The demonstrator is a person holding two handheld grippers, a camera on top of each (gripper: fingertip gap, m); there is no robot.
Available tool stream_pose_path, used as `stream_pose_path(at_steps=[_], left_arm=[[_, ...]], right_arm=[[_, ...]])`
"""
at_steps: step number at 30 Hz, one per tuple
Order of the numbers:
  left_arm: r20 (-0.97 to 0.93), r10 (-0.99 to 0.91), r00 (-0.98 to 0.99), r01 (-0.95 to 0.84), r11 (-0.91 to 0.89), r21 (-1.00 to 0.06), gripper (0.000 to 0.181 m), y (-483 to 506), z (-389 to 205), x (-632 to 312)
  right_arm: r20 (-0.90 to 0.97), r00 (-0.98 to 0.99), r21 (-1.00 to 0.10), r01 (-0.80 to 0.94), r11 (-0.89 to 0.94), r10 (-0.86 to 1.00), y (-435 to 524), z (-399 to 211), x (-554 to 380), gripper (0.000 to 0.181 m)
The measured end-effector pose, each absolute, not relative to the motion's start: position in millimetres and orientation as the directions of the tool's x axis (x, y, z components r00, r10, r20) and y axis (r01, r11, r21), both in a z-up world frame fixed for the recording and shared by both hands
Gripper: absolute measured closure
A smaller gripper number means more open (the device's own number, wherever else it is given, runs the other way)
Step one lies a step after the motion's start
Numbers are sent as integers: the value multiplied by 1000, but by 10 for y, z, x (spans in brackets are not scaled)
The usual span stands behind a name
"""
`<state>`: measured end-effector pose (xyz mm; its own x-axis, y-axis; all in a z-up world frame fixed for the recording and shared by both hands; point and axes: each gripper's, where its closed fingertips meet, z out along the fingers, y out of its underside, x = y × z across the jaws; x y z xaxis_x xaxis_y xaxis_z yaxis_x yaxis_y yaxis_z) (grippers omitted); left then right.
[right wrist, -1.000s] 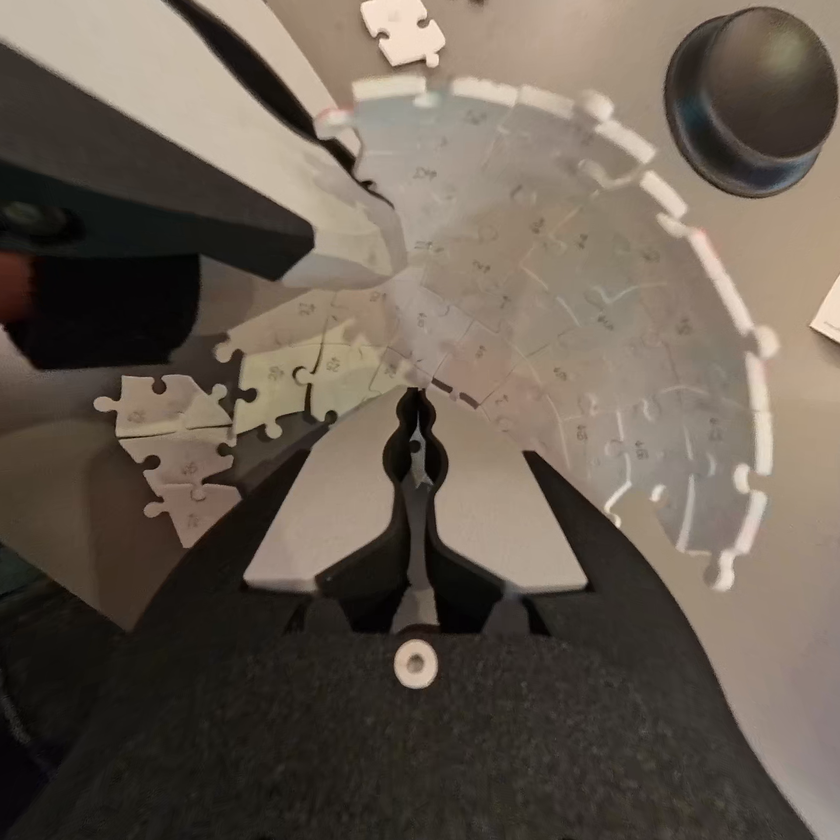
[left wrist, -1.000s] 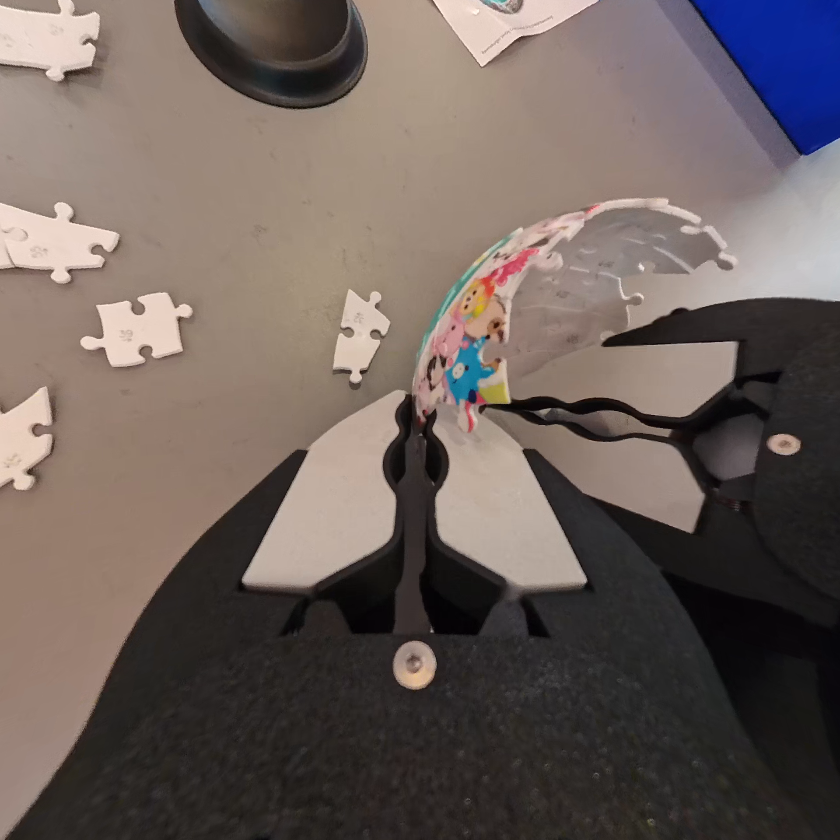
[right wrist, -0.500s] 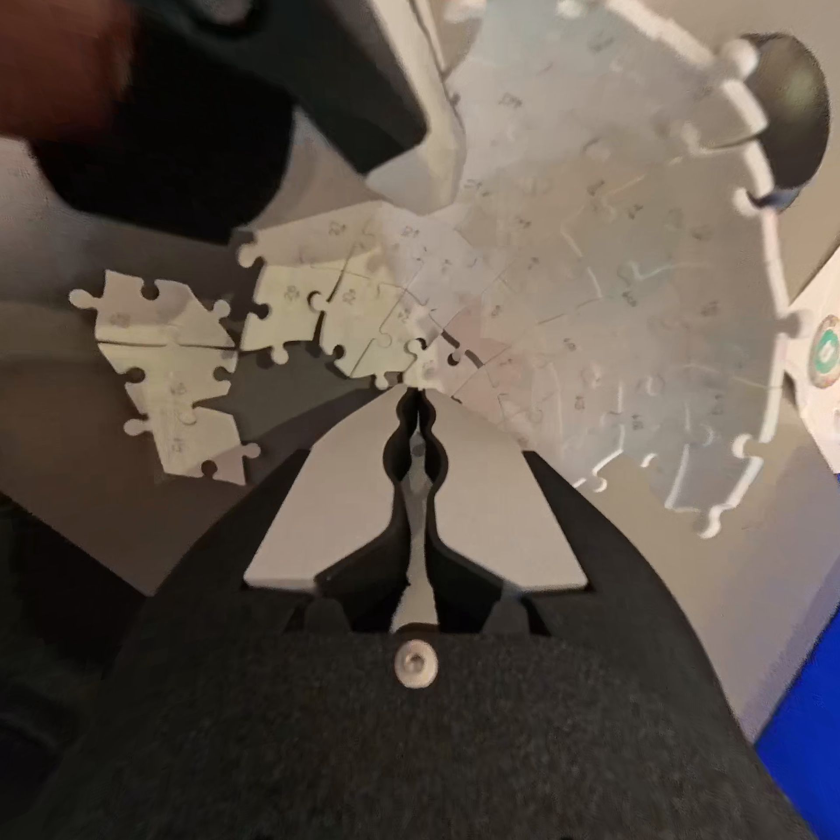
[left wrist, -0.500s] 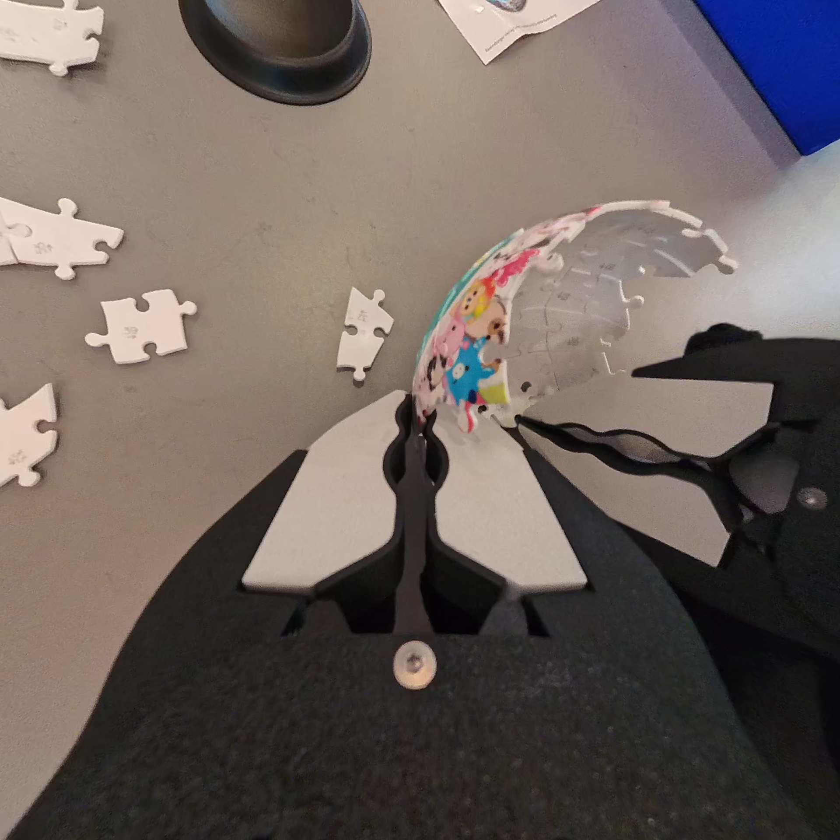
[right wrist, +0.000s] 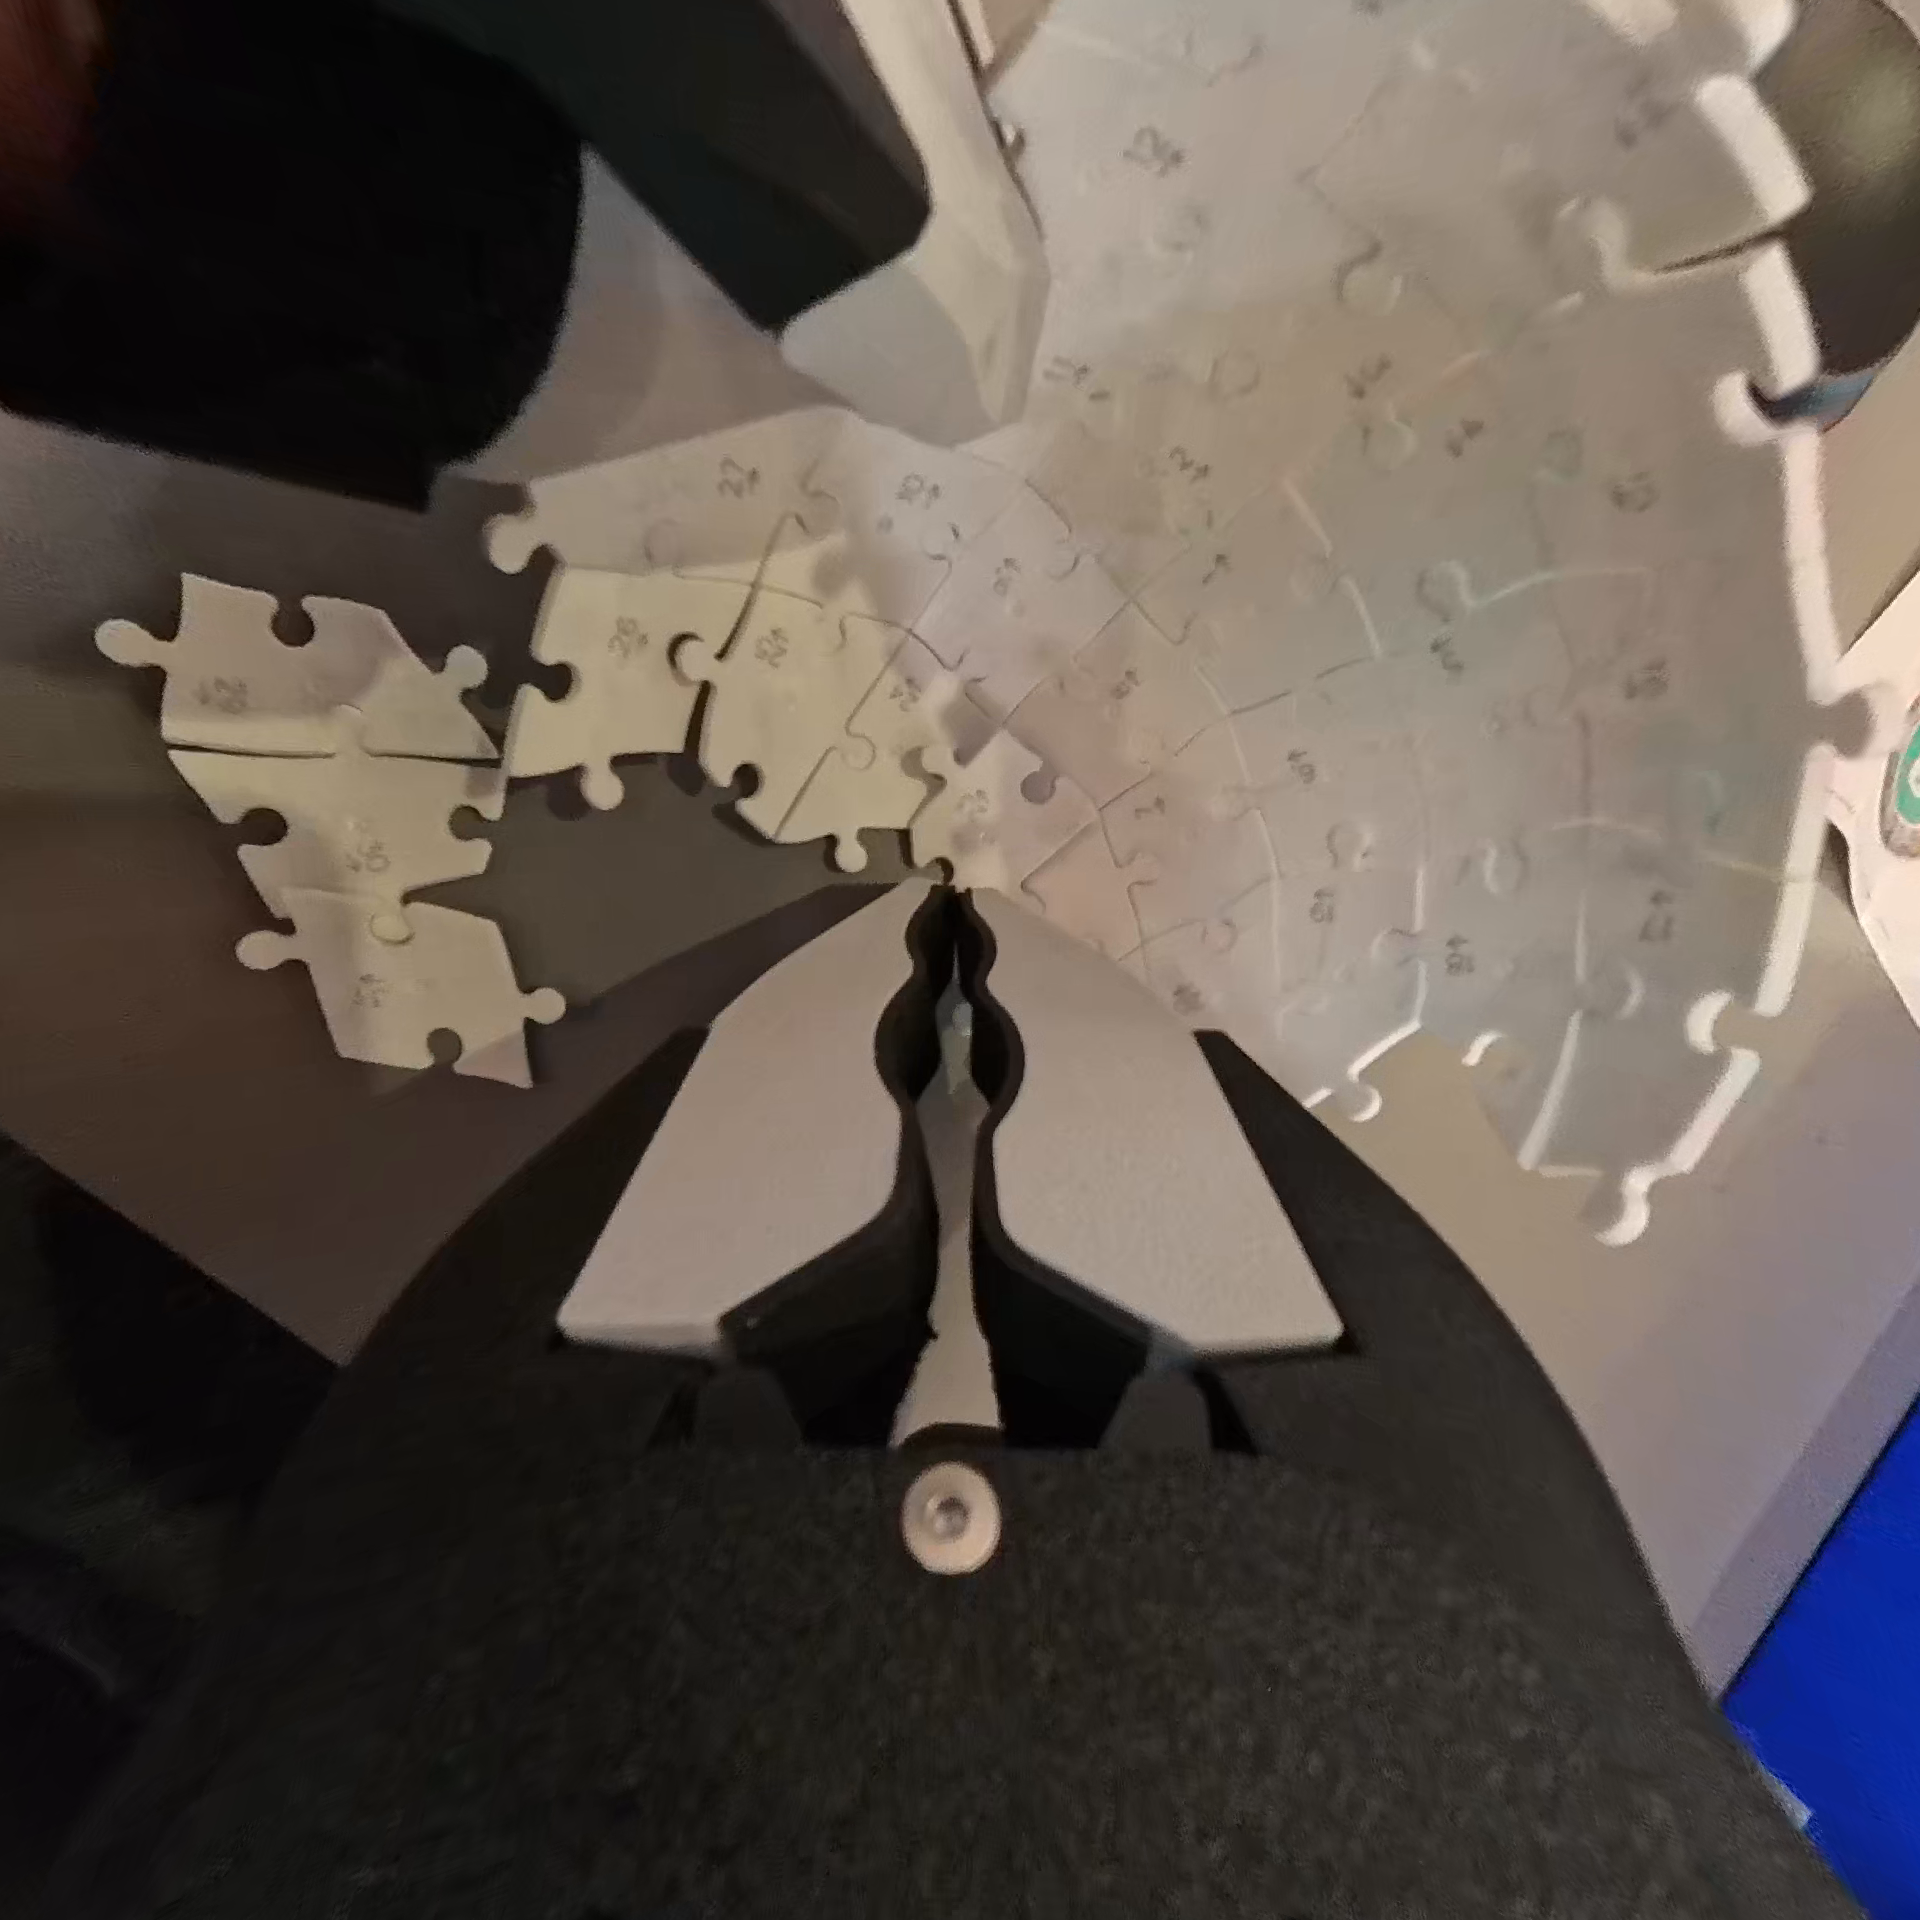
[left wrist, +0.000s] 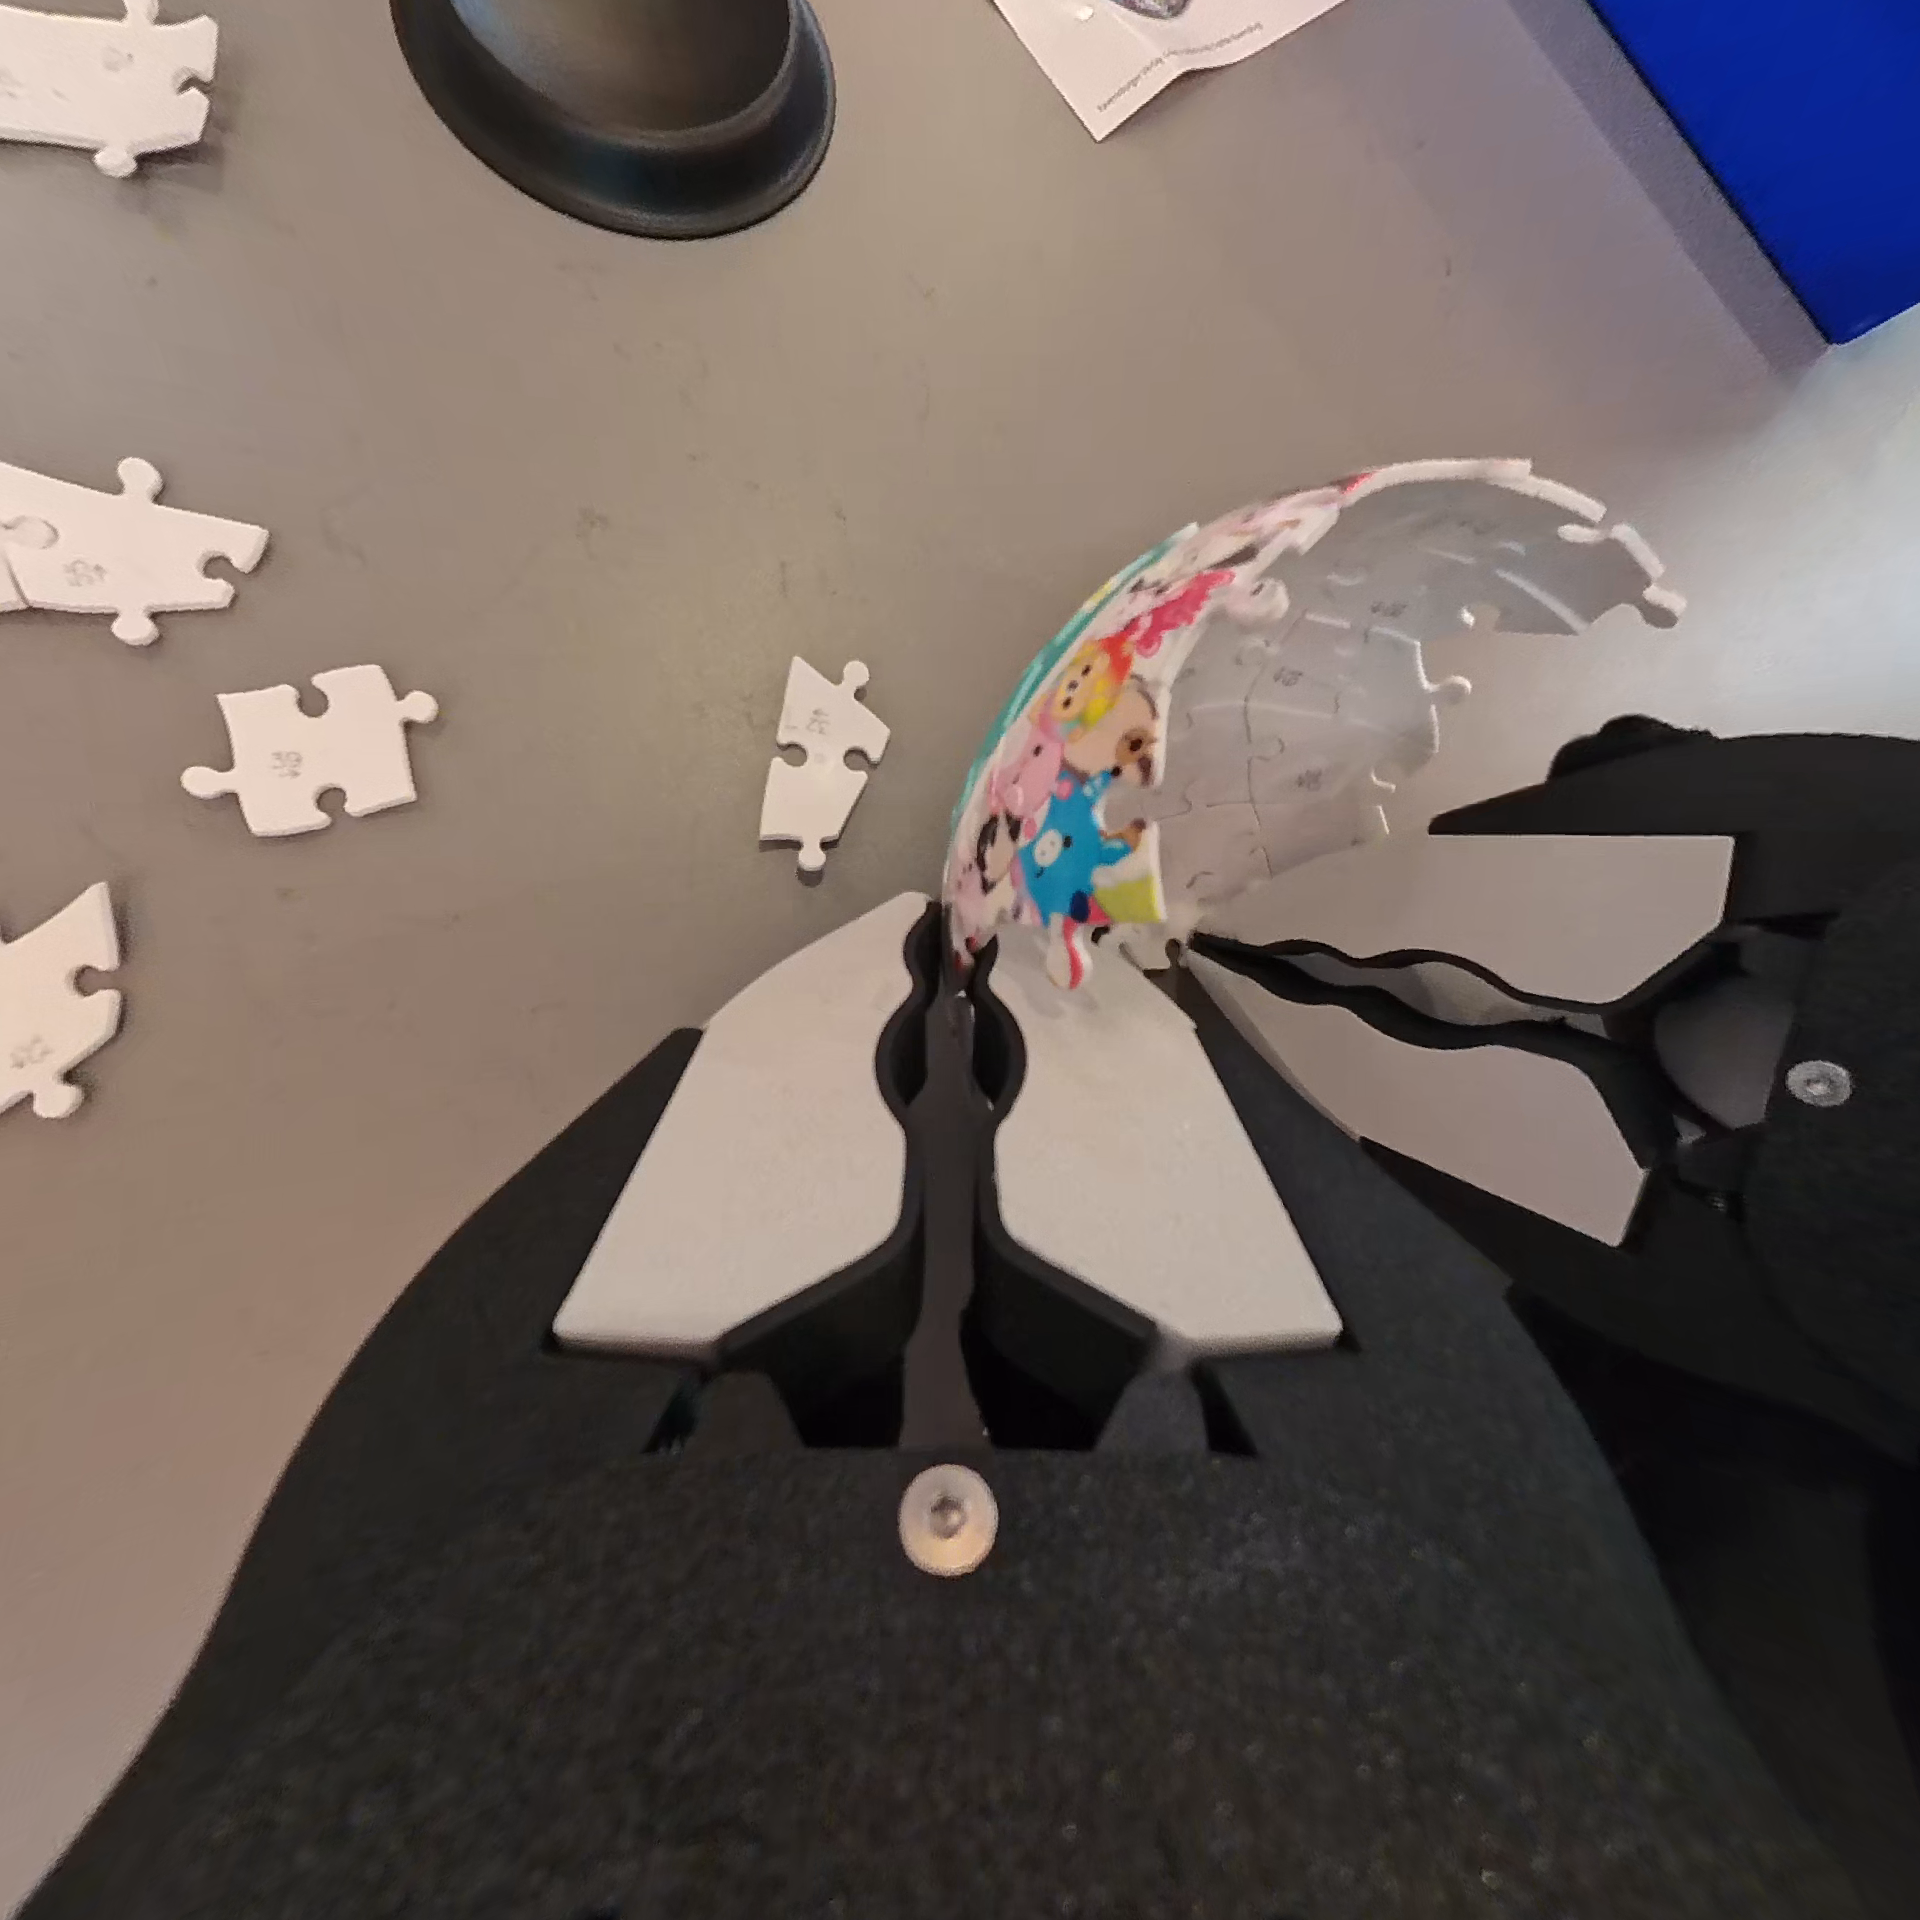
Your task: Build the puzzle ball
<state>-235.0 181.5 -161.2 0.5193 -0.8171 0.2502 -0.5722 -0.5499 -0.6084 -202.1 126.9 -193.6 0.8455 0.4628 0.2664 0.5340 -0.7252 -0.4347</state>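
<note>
The half-built puzzle ball shell (left wrist: 1049, 821) is a curved section, cartoon-printed outside and white inside, held up on edge above the grey table. My left gripper (left wrist: 956, 940) is shut on its lower edge. My right gripper (left wrist: 1184, 943) comes in from the right, shut, with its tips on the same lower edge. In the right wrist view the shell's white inside (right wrist: 1403, 644) fills the upper right, my right gripper (right wrist: 948, 896) is shut at its rim, and the left gripper's finger (right wrist: 925, 332) clamps the rim higher up.
Loose white pieces lie on the table: one close to the shell (left wrist: 821, 769), others at left (left wrist: 312, 748) (left wrist: 104, 561). A joined cluster (right wrist: 343, 810) lies left of the shell. A black round stand (left wrist: 623, 104), a paper sheet (left wrist: 1174, 52) and a blue object (left wrist: 1766, 135) are at the back. The left gripper's tips are roughly 7 cm from the right gripper's.
The right gripper has shifted along the shell's lower rim and swung its body to the right. The shell looks closer and turned in the right wrist view. The left gripper has held still.
</note>
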Motion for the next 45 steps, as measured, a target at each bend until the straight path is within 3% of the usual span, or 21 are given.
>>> stream_pose_path(at_steps=[13,27,33,36,45], left_arm=[[250,-818,518,-572,-549,-609,179,1814,-1610,-2347],[263,-821,506,-572,-548,-610,179,1825,-1615,-2347],[259,-823,505,-576,-546,-608,179,1835,-1604,-2362],[263,-822,506,-576,-549,-606,179,1842,-1604,-2375],[256,-821,510,-576,-547,-608,179,1857,-1600,-2393]], right_arm=[[279,842,-484,538,-690,461,1489,-1861,-2089,181],[333,760,-396,650,-648,558,1462,-1914,-2050,181],[382,696,-458,714,-529,608,1503,-1795,-2229,181],[487,605,-424,795,-435,631,1533,-1835,-2254,181],[492,601,-403,798,-447,630,1508,-1906,-2200,181]])
